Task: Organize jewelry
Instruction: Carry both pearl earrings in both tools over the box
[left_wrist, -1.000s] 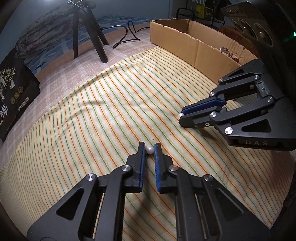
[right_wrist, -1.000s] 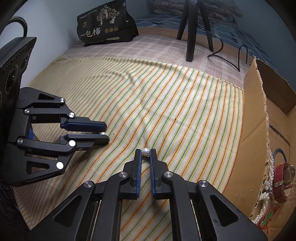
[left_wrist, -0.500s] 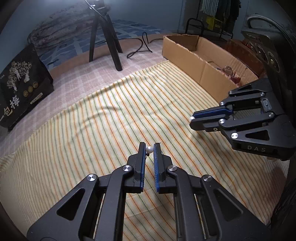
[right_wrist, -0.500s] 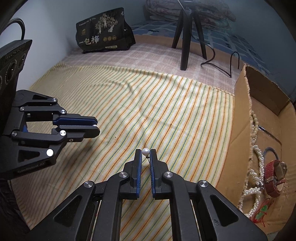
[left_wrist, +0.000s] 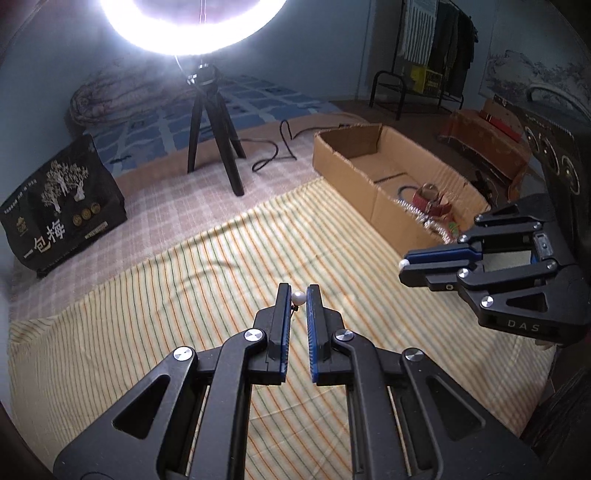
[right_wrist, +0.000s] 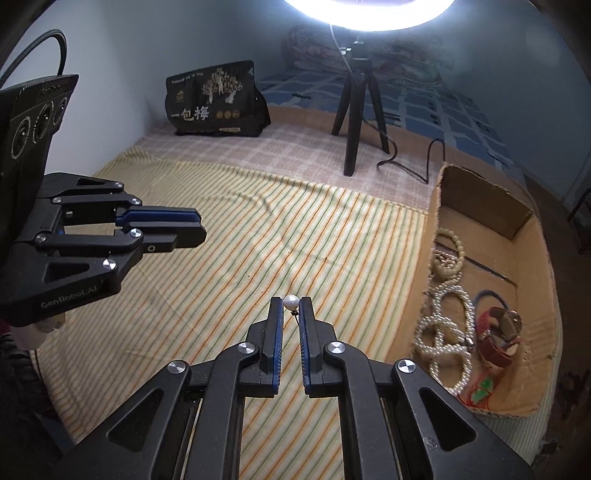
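My left gripper (left_wrist: 298, 291) is shut on a white pearl earring (left_wrist: 297, 297) at its fingertips, held above the striped cloth (left_wrist: 184, 295). My right gripper (right_wrist: 291, 301) is shut on a second white pearl earring (right_wrist: 290, 302), also above the cloth. Each gripper shows in the other's view: the right gripper (left_wrist: 404, 267) with its pearl (left_wrist: 403, 264) at the tip, and the left gripper (right_wrist: 199, 227). A cardboard box (right_wrist: 513, 218) at the right holds pearl strands (right_wrist: 443, 332), a beaded bracelet (right_wrist: 448, 254) and a red watch (right_wrist: 498, 332).
A black tripod (left_wrist: 212, 129) with a bright ring light (left_wrist: 192, 26) stands behind the cloth, its cable (left_wrist: 280, 144) trailing towards the box (left_wrist: 373, 210). A black printed bag (left_wrist: 59, 206) sits at the back left. A clothes rack (left_wrist: 424, 66) stands far right.
Both grippers have lifted and tilted upward with their pearls still held, so the ring light and the inside of the box come into view. The grippers are farther apart.
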